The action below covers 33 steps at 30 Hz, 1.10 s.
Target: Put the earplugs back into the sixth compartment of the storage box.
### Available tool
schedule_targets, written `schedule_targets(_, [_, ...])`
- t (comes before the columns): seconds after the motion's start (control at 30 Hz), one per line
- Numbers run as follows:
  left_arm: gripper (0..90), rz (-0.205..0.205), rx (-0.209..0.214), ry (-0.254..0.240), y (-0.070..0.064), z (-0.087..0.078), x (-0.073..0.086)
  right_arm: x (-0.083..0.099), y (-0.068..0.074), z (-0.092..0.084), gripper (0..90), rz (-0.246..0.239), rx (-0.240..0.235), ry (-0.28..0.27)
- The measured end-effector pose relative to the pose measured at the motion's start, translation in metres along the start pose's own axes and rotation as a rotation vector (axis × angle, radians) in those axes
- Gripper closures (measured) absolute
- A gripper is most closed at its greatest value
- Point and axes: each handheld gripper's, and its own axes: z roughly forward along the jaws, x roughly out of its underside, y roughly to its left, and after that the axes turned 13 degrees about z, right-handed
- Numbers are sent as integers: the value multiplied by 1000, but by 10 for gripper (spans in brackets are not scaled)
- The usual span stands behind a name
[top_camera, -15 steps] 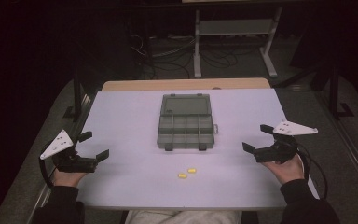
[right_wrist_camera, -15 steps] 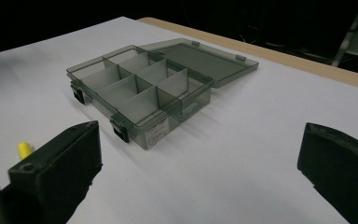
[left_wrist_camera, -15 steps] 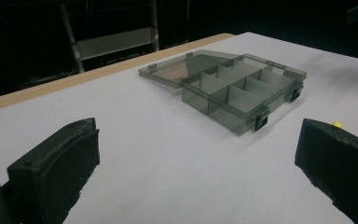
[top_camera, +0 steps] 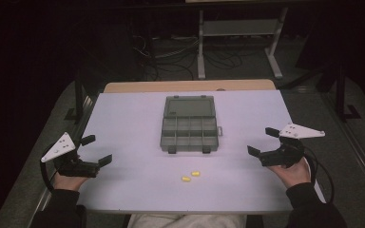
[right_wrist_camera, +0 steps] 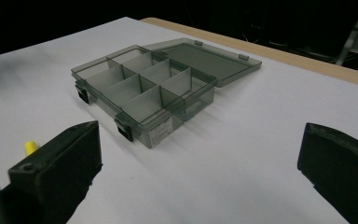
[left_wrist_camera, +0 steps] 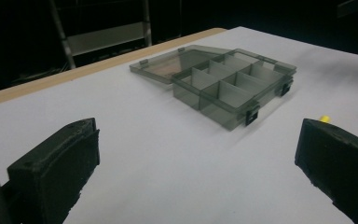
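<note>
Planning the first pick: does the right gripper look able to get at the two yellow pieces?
Probably yes. The right gripper is open, and bare table lies between it and the yellow pieces; the compartment box sits farther back.

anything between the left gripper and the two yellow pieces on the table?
Nothing. In the high view, bare white table top runs from the open left gripper to the two small yellow pieces. The smoky transparent plastic compartment box sits farther back.

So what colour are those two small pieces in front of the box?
Yellow, clearest in the high view.
</note>
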Motion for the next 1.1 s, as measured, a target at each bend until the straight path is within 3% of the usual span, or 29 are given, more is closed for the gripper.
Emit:
schedule_targets(0.13, [0, -2, 3, 1, 0, -1, -2, 0, 0, 0, 0, 1, -1, 0])
schedule_targets(0.5, [0, 89, 15, 68, -3, 9, -22, 0, 0, -2, 0, 7, -5, -5])
schedule_targets(0.8, [0, 148, 82, 105, -6, 28, -46, 0, 0, -1, 0, 2, 9, -3])
schedule_targets(1.1, [0, 176, 129, 120, -11, 42, -60, 0, 1, 1, 0, -5, 3, 14])
